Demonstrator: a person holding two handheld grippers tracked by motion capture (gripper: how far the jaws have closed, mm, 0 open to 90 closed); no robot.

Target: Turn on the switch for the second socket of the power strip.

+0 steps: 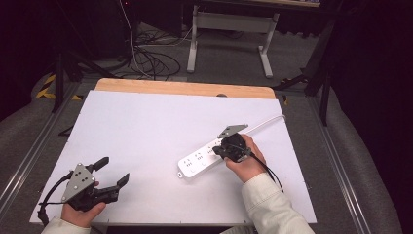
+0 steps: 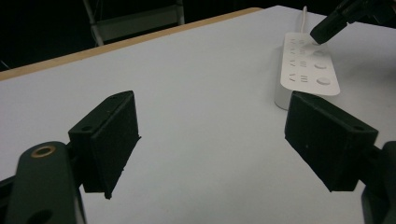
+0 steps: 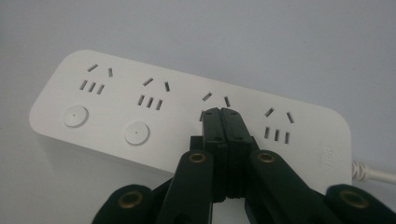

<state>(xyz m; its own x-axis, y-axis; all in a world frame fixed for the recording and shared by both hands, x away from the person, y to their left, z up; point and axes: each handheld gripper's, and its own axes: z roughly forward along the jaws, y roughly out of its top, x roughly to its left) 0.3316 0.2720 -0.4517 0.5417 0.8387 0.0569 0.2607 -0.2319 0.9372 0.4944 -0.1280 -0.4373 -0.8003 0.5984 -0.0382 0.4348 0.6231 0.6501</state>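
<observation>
**Right jaws pressed together on the power strip, left held wide**

Nearest me, at the near left of the counter [image 1: 146, 126], my left hand-held gripper [image 1: 113, 171] sits in my left hand [image 1: 83, 210] with its jaws spread wide and nothing between them. In the left gripper view the two black pads frame bare white surface, and the power strip [image 2: 308, 65] lies beyond them to the right.

Farther in, right of centre, the white power strip [image 1: 199, 163] lies flat on the counter, angled so that its near end points left and its white cable [image 1: 265, 122] runs off toward the far right edge. My right hand-held gripper [image 1: 220, 148], held in my right hand [image 1: 248, 163], is over the strip with its jaws closed together and gripping nothing. In the right gripper view their tip [image 3: 222, 114] rests on the strip's top face at the third socket group from the left. Two round buttons [image 3: 137, 134] show beside the first two groups. Faint embossed lettering sits near the cable end, too small to read.
</observation>
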